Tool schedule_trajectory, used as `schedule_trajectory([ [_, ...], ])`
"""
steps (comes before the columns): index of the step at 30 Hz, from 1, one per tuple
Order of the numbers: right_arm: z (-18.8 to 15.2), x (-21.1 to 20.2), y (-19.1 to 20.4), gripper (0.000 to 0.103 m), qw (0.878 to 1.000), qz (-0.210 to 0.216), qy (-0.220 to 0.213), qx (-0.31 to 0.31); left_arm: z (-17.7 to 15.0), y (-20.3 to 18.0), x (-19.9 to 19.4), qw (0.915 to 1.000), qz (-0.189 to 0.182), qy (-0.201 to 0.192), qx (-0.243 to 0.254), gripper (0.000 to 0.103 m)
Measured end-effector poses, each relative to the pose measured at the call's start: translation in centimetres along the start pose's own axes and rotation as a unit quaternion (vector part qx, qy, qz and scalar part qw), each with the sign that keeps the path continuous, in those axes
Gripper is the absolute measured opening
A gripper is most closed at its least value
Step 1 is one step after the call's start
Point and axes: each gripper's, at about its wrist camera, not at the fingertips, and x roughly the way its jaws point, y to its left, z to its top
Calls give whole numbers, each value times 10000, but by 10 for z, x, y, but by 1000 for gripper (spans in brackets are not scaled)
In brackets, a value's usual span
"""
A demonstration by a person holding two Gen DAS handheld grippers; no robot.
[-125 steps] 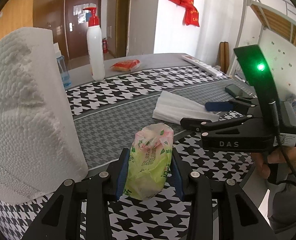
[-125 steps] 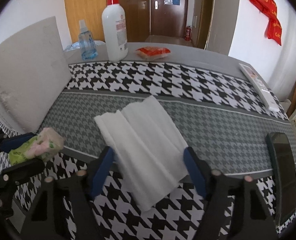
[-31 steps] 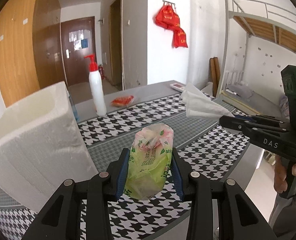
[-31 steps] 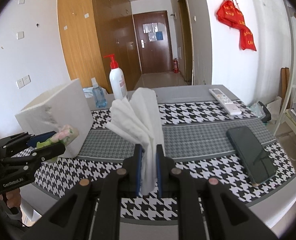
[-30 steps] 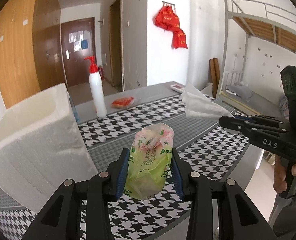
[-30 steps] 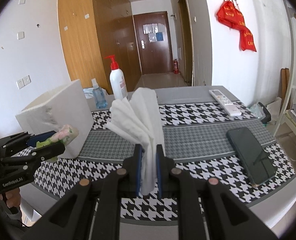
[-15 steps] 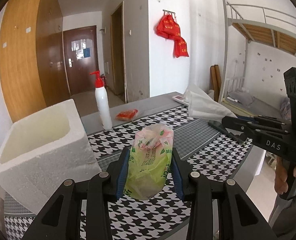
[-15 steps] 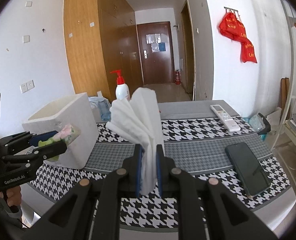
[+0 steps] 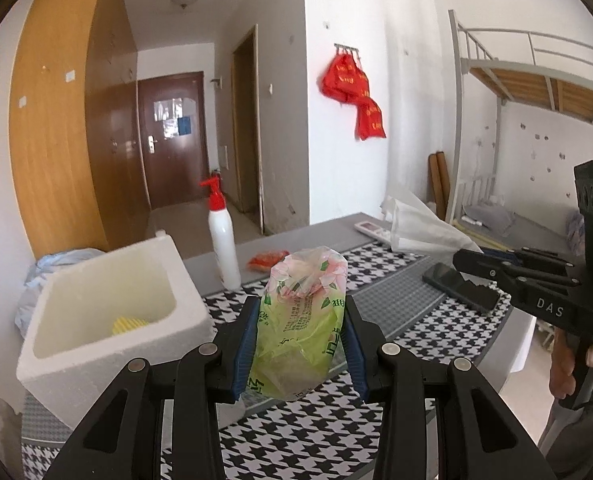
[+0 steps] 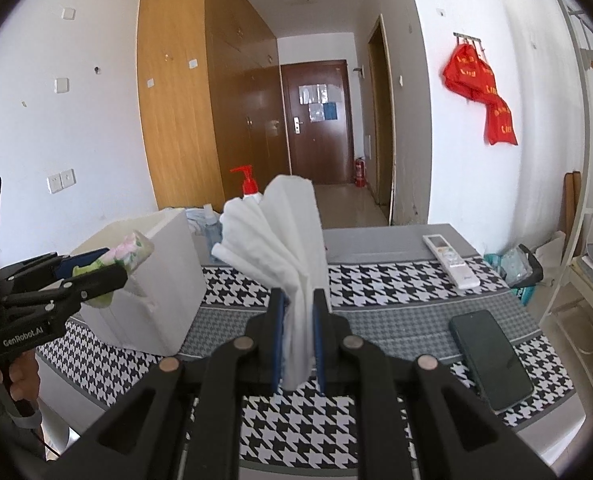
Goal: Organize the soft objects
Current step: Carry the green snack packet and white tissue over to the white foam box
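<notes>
Pinching the green tissue pack point(image 9: 300, 320) upright btwn its blue pads, the left gripper point(image 9: 299, 340) hung above the checked tablecloth point(image 9: 316, 440), w/ the open foam box point(image 9: 108, 320) left of its jaws. Right gripper point(image 10: 297, 336) had jaws pressed nearly together on the folded white cloth point(image 10: 284, 240), which fanned up above them, phone point(image 10: 490, 356) lying to their right.

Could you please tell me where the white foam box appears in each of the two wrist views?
Left wrist: foam box at lower left, open top visible, left of the left gripper.
Right wrist: foam box at left of centre, behind the left gripper.
Shared landmark: the red-capped pump bottle beyond the box.
</notes>
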Motion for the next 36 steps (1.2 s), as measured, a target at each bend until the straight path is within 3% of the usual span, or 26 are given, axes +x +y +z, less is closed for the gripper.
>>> schedule_trajectory([
  [24, 25, 7, 33, 16, 9975, 597, -253, -287, 13, 35, -39, 9962, 630, -528, -290, 41],
  [36, 34, 19, 57, 16, 9946, 926, -251, -402, 13, 53, -49, 9926, 971, -600, -415, 41],
])
